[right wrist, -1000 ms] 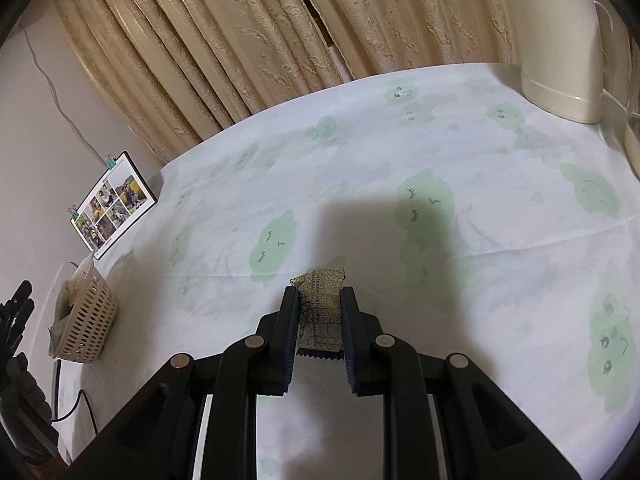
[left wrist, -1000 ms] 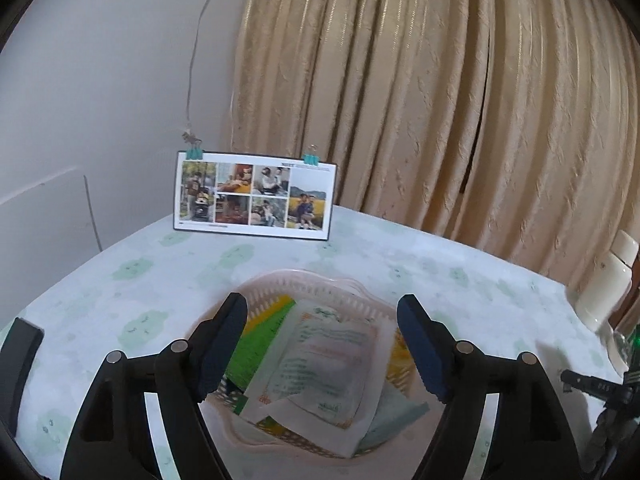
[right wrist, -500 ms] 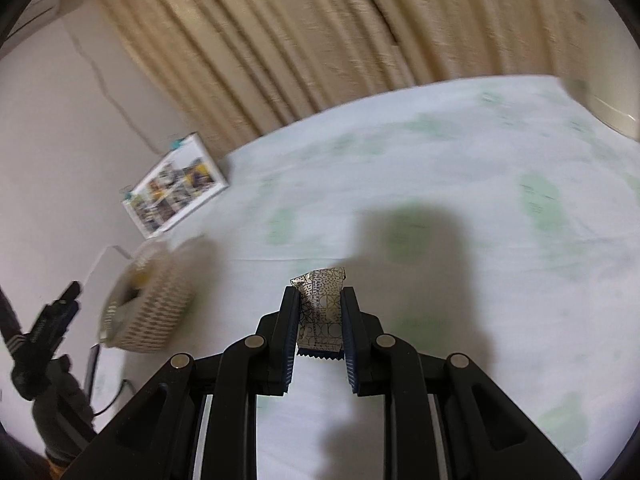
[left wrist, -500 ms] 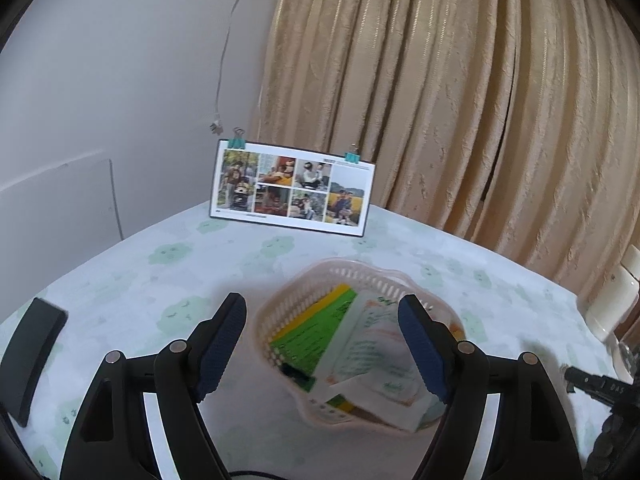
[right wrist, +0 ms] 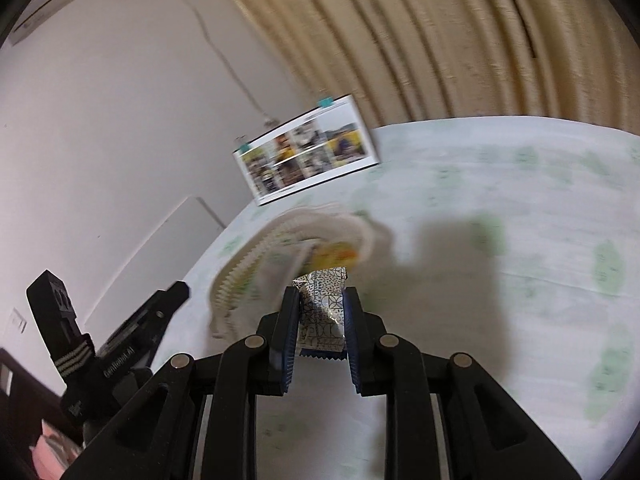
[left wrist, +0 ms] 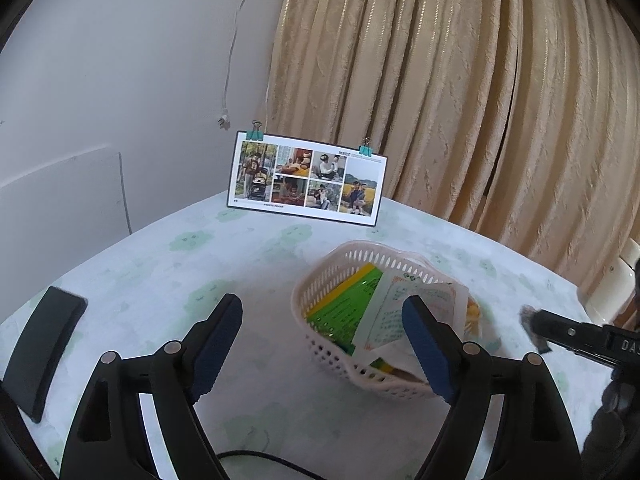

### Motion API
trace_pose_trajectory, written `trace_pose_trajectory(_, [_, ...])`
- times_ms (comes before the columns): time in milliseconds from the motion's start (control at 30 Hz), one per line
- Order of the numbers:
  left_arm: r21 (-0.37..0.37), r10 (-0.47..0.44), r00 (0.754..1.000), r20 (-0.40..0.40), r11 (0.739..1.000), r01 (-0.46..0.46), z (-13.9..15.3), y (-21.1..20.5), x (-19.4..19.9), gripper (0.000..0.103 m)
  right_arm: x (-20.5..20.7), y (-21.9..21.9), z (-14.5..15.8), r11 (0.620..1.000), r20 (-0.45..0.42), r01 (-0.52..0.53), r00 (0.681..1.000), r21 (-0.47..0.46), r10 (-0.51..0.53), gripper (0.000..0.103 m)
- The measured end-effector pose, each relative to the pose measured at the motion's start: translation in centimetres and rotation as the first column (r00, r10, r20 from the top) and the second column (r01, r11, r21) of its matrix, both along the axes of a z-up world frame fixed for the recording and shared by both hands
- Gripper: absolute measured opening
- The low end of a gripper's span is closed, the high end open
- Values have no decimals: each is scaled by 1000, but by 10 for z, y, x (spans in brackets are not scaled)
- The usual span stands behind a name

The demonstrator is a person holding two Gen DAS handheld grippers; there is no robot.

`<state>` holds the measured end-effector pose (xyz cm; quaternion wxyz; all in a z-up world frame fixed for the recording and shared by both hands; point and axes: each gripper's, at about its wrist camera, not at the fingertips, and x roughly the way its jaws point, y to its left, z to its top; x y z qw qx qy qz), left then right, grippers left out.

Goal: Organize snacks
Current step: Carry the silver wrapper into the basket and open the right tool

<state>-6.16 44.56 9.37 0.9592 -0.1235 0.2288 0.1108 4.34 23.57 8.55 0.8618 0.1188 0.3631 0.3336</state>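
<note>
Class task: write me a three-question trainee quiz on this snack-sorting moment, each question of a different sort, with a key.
1. True or false: the left claw is shut on a packet.
2. What does the right claw hold? A) a black-and-white patterned snack packet B) a spoon C) nothing
3. Fill in: the green packet lies in the white ____.

Key: 1 false, it is open and empty; 2 A; 3 basket.
</note>
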Motion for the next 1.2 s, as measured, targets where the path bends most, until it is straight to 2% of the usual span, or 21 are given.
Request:
trace_pose_trajectory(367, [-18,16,1000,-15,1000,-16,-3,9,-8,84,4,67,2,993,9,-120,993,-16,121,25])
trace_pose_trajectory(400, [-18,19,1000,-17,1000,-19,-3,10,-8,84,4,68,1,993,8,-119,993,-15,119,36])
trace_pose_trajectory(467, [-19,21,999,-24,1000,-22,-4,10,-7,89,6,66,-2,995,-2,-100,995,6,100,51])
trace_pose_trajectory(900, [34,37,998,-46,999,-36,-8,2,-6,91,-6,27,-18,1000,44,18,999,-16,-17,53])
trace_pose_trajectory(1067, [96,36,997,-65,995,-30,-10,-6,-7,91,-6,12,-30,999,9,42,999,-7,-42,54])
trace_pose_trajectory(1200, [87,7,994,-106,996,3,-20,-11,1,91,-5,9,-32,999,3,45,999,-2,-45,55])
